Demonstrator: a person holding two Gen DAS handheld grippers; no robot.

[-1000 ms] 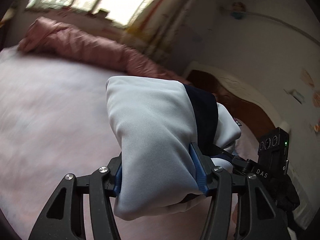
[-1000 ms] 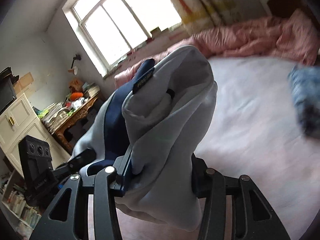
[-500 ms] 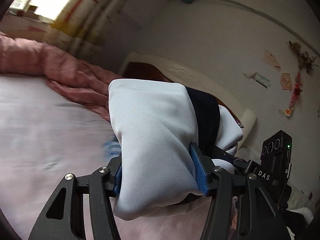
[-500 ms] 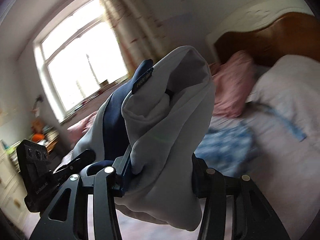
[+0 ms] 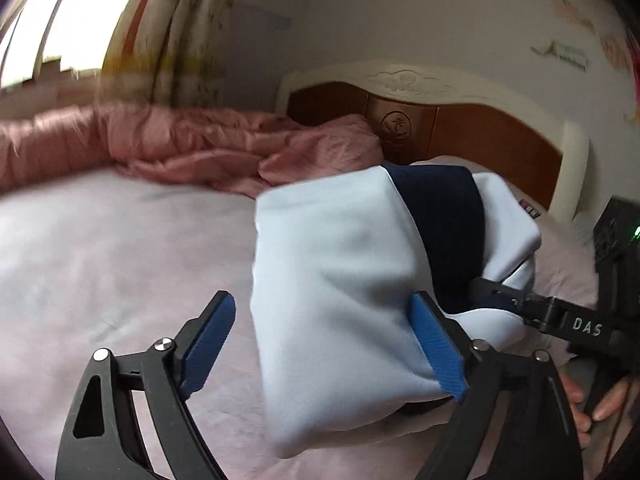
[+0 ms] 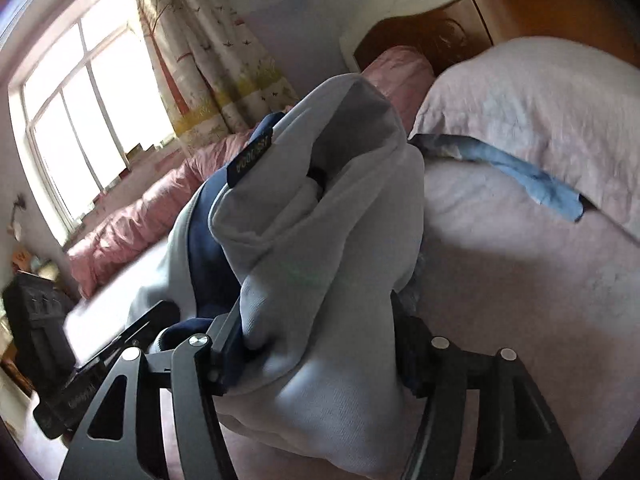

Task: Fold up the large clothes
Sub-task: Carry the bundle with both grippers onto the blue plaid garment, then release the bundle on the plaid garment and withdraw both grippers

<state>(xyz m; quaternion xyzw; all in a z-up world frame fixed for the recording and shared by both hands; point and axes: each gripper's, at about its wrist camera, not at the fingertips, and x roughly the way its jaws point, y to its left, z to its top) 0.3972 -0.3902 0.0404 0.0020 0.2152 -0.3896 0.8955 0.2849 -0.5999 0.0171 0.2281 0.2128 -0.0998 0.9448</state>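
Pink bedsheet spreads below the headboard; folded pale-blue garment sits before it; left gripper jaws have just opened, one pad clear; right gripper jaws have been widening, fabric between them.
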